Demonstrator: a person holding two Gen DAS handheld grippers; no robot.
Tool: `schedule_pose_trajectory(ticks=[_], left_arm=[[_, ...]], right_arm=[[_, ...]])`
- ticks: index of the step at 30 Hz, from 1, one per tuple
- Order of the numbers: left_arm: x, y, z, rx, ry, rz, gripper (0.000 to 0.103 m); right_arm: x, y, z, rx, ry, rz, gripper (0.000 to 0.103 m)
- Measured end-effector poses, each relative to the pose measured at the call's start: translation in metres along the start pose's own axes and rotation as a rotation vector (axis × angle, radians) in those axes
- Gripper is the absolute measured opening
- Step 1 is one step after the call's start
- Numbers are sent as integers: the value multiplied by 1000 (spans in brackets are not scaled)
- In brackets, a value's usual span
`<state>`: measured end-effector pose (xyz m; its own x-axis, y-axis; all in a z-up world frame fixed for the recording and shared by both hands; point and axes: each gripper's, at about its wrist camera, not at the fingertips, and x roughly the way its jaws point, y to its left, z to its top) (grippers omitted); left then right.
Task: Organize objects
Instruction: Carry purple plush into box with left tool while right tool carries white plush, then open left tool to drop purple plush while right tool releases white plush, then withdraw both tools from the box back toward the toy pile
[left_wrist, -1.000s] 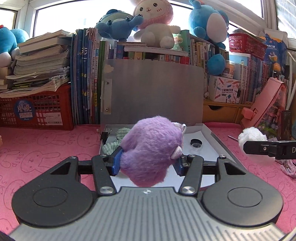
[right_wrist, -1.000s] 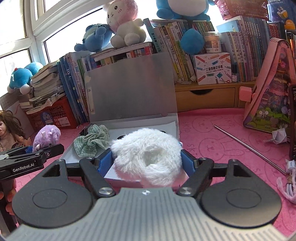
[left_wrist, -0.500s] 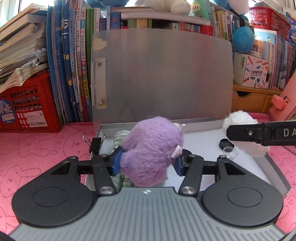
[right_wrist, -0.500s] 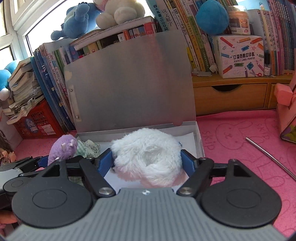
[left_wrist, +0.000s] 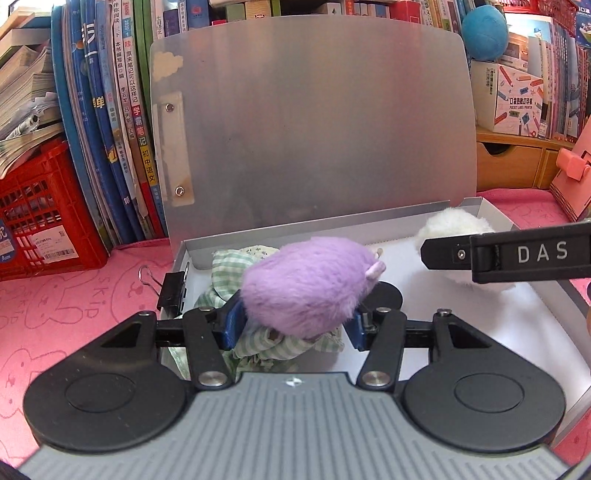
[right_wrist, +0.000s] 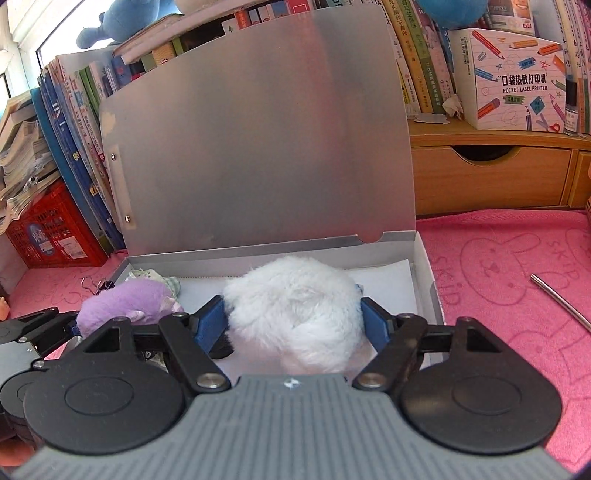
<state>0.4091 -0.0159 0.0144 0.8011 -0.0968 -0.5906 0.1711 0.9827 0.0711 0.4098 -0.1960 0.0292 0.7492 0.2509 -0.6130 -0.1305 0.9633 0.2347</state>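
Left gripper (left_wrist: 295, 325): my jaws are clamped on the purple plush (left_wrist: 310, 284), held over the box's left end, directly above the green checked cloth (left_wrist: 229, 266).
Purple plush axis: long side runs across my jaws, nose to the right.
Grey box (right_wrist: 428, 266): lid up, white floor bare in the middle.
Right gripper (right_wrist: 293, 321): jaws clamped on the white plush (right_wrist: 295, 306), over the box's right half.
Coming move, I judge: each plush goes straight down; neither hand is clearly nearer.
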Motion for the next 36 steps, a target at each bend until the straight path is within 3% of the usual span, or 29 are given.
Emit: schedule_pose_trajectory(ticks=[5,11,16,27,36], left_arm=[[-2,-1,0,-4,10,2,62],[-14,2,-1,-59,2,-18,79],[-36,0,-2,-54,-17,-17,81],[-122,3,-15,-54,-92,-49,83],[-200,0,-62,-83,-130,-99,86]], right_arm=[[-1,-3,-1,19,-3,1,80],[-15,-4,-2,46,-9,25,85],[-39,3,-2,30,-37,28,85],[-124,20,-31,-63,-123,53,86],[-190,30,-76,-135,-185,59,87]])
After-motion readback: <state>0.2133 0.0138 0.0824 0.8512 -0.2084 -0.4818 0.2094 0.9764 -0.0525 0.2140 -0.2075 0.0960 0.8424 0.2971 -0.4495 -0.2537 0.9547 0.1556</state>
